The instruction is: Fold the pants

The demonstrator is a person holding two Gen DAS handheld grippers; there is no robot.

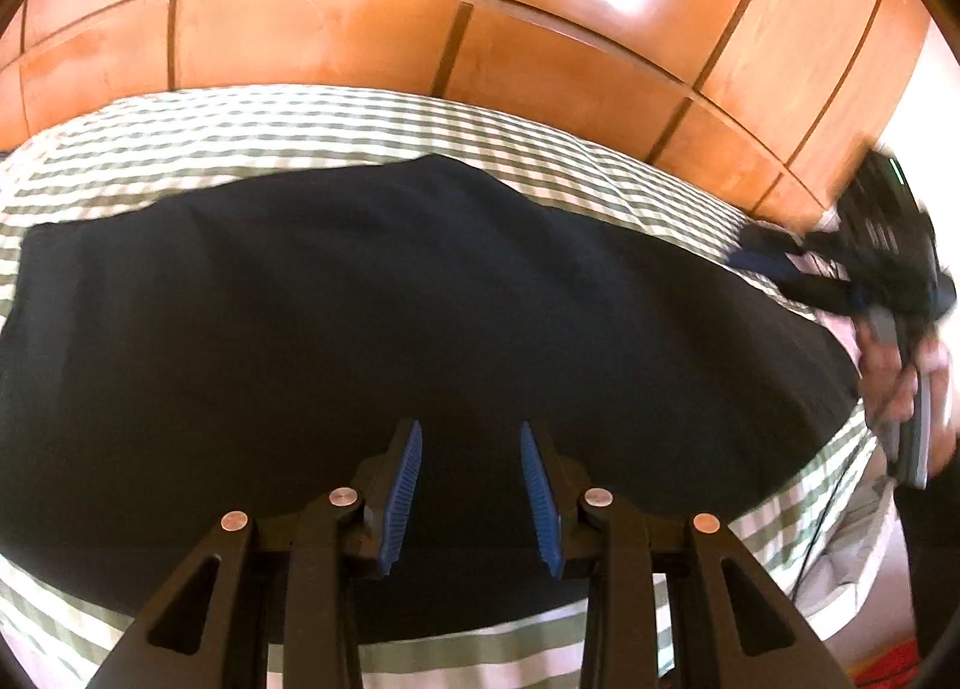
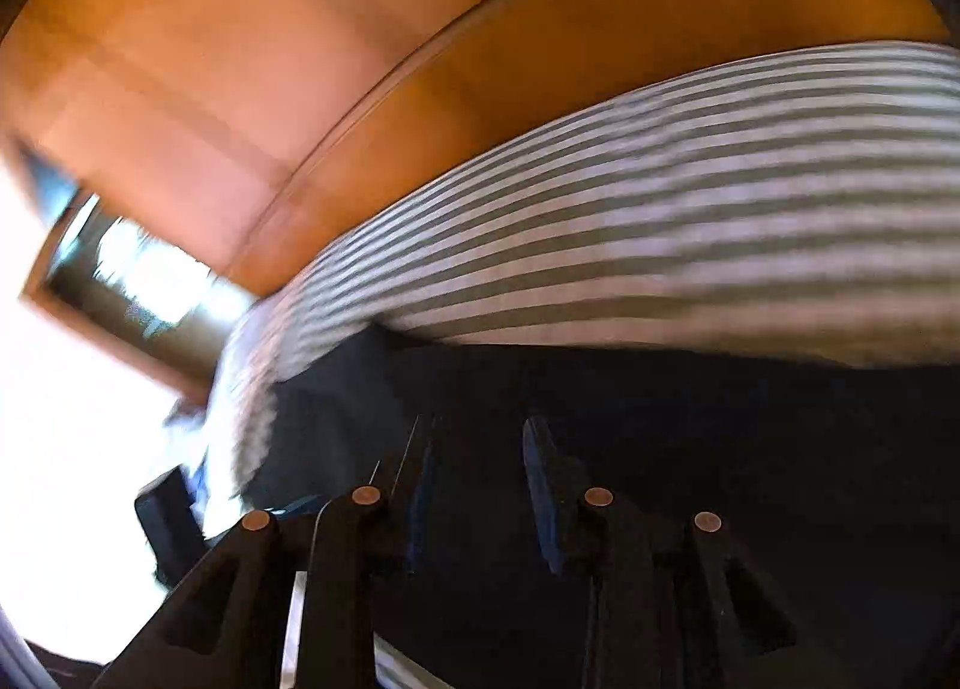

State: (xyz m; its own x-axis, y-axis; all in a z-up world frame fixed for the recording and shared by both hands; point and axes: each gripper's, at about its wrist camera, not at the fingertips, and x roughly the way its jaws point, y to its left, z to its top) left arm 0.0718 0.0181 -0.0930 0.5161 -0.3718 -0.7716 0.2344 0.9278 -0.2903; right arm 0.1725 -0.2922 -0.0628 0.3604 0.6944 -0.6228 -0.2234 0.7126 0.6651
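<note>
Pants (image 1: 390, 317) lie flat on the striped bedsheet (image 1: 180, 131), dark fabric spread wide across the bed in front of the wooden wardrobe (image 1: 360, 29). From the outline I judge them already doubled over at least once (the shape reads as a broad slab, not two separate legs), so the step in hand looks like the gap between folds: nothing gripped, both tools repositioning.

Left gripper (image 1: 471, 485): jaws parted, blue pads (image 1: 405, 497) clear of each other with only dark cloth visible beyond them. It holds nothing. It is angled downward over the near edge of the pants, roughly mid-length.

Right gripper (image 2: 480, 485): jaws parted too, nothing pinched between them as far as I can tell (frame heavily smeared). In the left wrist view it sits at the far right end of the pants, my hand (image 1: 906, 383) wrapped around the handle, tool tipped toward the cloth's end.

Next move, as I judge it: each gripper needs an edge to bite. Right should pinch the end by it, left the near edge, both through all layers, then carry the end over evenly. Risk: catching only the top layer, or the sheet with it.
</note>
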